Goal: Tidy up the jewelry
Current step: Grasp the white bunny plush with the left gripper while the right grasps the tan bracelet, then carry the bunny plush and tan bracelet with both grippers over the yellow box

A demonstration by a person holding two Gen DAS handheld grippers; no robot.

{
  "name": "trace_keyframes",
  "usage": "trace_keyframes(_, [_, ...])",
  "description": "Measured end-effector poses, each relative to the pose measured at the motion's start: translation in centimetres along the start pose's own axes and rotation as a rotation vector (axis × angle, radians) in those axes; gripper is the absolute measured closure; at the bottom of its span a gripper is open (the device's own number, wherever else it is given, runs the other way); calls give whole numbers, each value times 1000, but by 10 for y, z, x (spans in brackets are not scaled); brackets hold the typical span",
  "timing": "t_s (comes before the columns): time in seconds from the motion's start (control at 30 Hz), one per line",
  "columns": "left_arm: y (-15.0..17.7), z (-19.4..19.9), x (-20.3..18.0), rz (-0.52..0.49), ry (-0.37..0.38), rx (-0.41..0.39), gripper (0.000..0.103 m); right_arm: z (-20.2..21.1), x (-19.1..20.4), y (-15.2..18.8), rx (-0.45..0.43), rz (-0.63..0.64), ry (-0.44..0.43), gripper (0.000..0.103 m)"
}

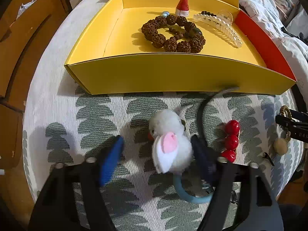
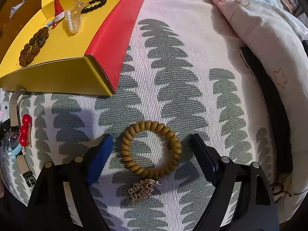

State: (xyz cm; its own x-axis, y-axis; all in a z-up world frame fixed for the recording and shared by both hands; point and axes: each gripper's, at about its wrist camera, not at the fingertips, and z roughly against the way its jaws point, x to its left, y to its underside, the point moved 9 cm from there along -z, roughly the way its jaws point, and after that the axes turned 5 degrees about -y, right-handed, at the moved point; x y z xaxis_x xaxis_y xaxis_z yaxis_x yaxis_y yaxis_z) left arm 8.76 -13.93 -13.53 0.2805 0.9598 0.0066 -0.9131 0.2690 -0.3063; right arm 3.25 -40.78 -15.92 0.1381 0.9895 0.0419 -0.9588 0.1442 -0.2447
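A white pompom hair tie with a pink felt ear [image 1: 169, 146] lies on the patterned cloth, its blue elastic loop [image 1: 192, 199] trailing toward me. My left gripper [image 1: 157, 138] straddles it: the dark right finger [image 1: 200, 154] sits against the fluff, while the blue left finger [image 1: 113, 157] stands apart, so the jaws are open. My right gripper [image 2: 151, 136] is open around a mustard coil hair tie [image 2: 127, 148] without touching it. A gold filigree charm [image 2: 143, 189] lies just below the coil. The yellow box [image 1: 154, 73] holds a brown bead bracelet [image 1: 171, 34], a Santa-hat clip [image 1: 182, 3] and a pearl claw clip [image 1: 219, 27].
A red berry clip [image 1: 232, 140] and a grey watch strap [image 1: 202, 115] lie right of the pompom. A cream pompom [image 1: 281, 146] sits near the right edge. The box has a red side wall [image 2: 115, 34]. Rumpled bedding [image 2: 259, 28] and a black strap [image 2: 269, 105] border the cloth on the right.
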Motion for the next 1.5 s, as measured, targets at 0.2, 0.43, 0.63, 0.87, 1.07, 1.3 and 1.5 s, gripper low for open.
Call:
trace_keyframes(0.2, [6,1,-6,-14,31,19,68,9,-4,0,-4,-31,-40,48])
trace_keyframes(0.43, [11,3,-5,5,76,36,71,12,-9,1,-5,-58,-55,53])
trace_keyframes(0.63, [13,13,0,15,97,27,72,20,-27,-1,-9,-98,-83,63])
trace_keyframes(0.87, [12,34,5,13,86,-12,72,40,-29,4,-34,-109,-91,63])
trace_keyframes(1.07, [14,50,11,17,89,-51,72,61,-30,3,-74,-110,-87,63])
trace_keyframes(1.3, [4,68,8,20,104,-98,72,84,-14,5,-129,-103,-104,63])
trace_keyframes(1.5, [-2,82,14,41,115,-136,72,99,1,-4,-171,-95,-131,63])
